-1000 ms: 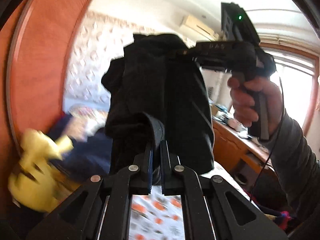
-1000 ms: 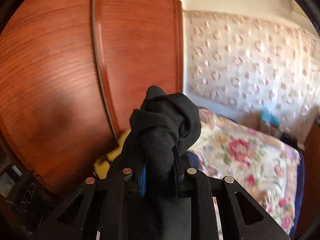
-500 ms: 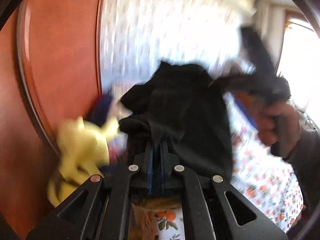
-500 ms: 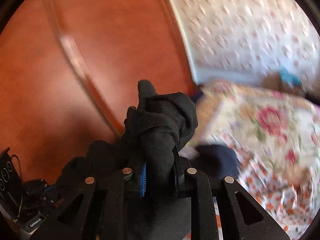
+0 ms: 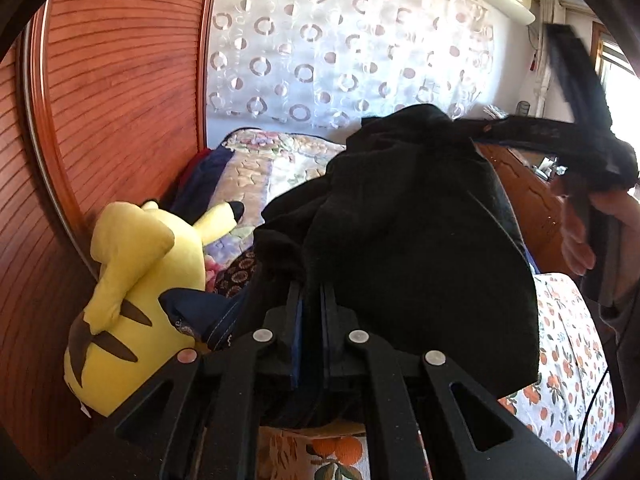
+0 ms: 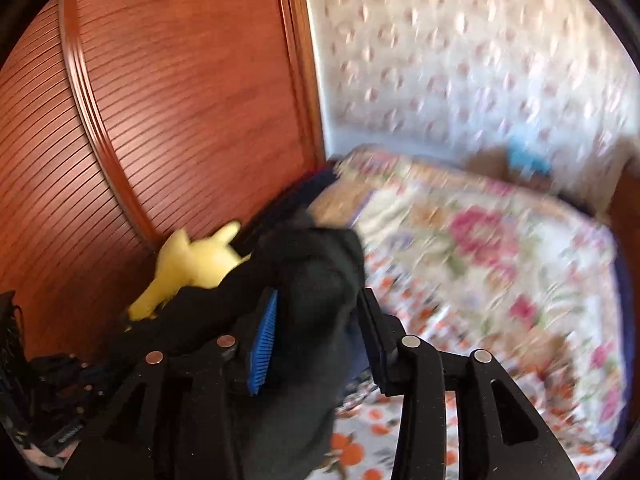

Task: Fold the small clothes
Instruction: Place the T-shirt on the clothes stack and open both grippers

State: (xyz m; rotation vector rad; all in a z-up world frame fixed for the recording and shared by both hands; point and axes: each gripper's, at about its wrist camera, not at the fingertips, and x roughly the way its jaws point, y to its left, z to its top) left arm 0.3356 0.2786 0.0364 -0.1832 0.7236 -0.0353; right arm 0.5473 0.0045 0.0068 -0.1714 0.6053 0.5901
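Left gripper (image 5: 310, 316) clenched on black cloth (image 5: 416, 240), frame centre. Right gripper (image 6: 316, 332) jaws just opening, cloth btwn them. Yellow plush toy (image 5: 132, 296) lower left.

Our left gripper (image 5: 310, 312) is matte black, with angular linkage arms, round silver pins at the joints and thin blue pads. Our right gripper (image 6: 320, 332) is built alike, with a ribbed bright-blue pad. A grey sleeve (image 5: 624, 308) covers our right wrist.

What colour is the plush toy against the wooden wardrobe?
The plush toy is yellow with dark brown stripes, clearest in the left wrist view.
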